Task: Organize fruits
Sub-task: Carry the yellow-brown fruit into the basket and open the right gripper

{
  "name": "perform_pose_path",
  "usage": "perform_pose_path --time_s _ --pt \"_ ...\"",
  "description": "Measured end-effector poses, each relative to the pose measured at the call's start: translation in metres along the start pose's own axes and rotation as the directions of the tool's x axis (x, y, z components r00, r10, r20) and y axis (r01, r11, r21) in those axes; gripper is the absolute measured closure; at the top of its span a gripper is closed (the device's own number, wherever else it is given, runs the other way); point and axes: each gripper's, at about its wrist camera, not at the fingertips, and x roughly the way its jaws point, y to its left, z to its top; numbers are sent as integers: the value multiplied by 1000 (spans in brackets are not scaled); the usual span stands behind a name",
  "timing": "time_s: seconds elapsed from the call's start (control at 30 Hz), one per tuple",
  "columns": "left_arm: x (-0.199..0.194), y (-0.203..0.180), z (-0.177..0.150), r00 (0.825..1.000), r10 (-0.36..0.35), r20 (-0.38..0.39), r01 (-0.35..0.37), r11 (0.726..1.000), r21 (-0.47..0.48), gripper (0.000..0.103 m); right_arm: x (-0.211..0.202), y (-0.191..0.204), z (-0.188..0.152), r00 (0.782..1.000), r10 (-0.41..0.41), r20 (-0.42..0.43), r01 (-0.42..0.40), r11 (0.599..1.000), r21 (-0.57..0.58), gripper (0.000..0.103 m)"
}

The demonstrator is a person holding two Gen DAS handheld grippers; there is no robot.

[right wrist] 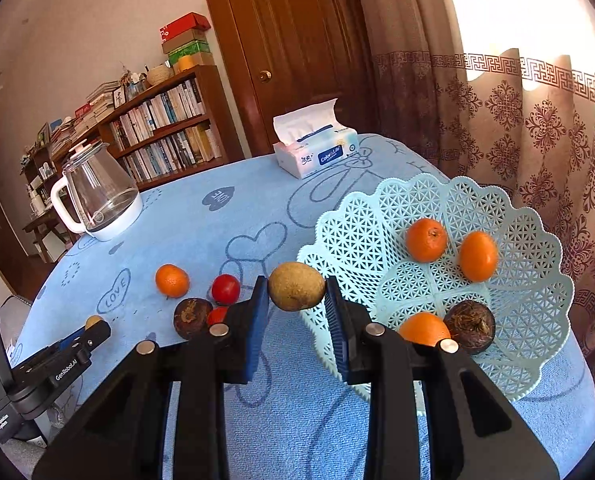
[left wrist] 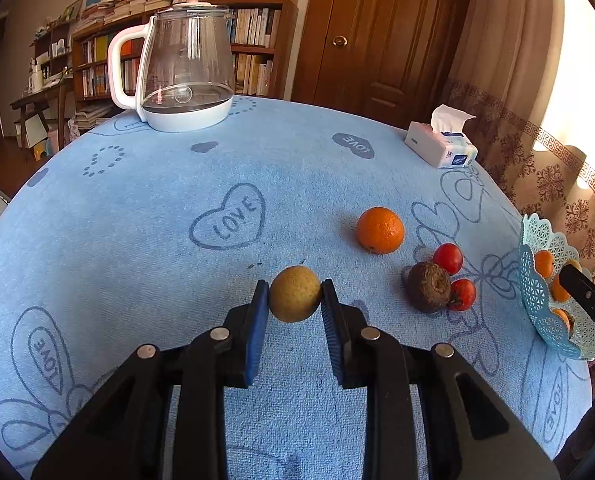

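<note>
My left gripper (left wrist: pixel 294 299) is shut on a round yellow-brown fruit (left wrist: pixel 294 294), low over the blue tablecloth (left wrist: pixel 177 280). To its right on the cloth lie an orange (left wrist: pixel 380 230), two red tomatoes (left wrist: pixel 448 258) and a dark brown fruit (left wrist: pixel 429 287). My right gripper (right wrist: pixel 296 294) is shut on a second yellow-brown fruit (right wrist: pixel 296 285), held in the air just left of the pale blue lattice basket (right wrist: pixel 337 220). In the basket lie three oranges (right wrist: pixel 426 239) and a dark brown fruit (right wrist: pixel 469 326). The left gripper (right wrist: pixel 95 326) shows at the lower left of the right wrist view.
A glass kettle (left wrist: pixel 185 68) with a white handle stands at the table's far left. A tissue box (left wrist: pixel 441 148) sits at the far right edge. A patterned curtain (right wrist: pixel 537 128) hangs close behind the basket. A door and bookshelves stand beyond the table.
</note>
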Motion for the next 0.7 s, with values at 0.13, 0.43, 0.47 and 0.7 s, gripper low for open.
perform_pose_path --time_s 0.13,0.43,0.47,0.7 --pt "1 -1 -1 1000 2 -2 -2 1000 6 76 2 -22 1 999 -52 3 52 997 51 73" --pt "4 -5 -3 1000 9 -8 -9 1000 22 76 0 -50 -3 987 -152 52 145 981 126 72" --pt "4 -5 -3 1000 8 -7 -8 1000 24 76 -1 -53 -3 985 -160 60 151 979 136 72" --pt "4 -10 -4 1000 -8 1 8 999 49 76 -10 -72 -3 967 -230 108 204 957 206 72"
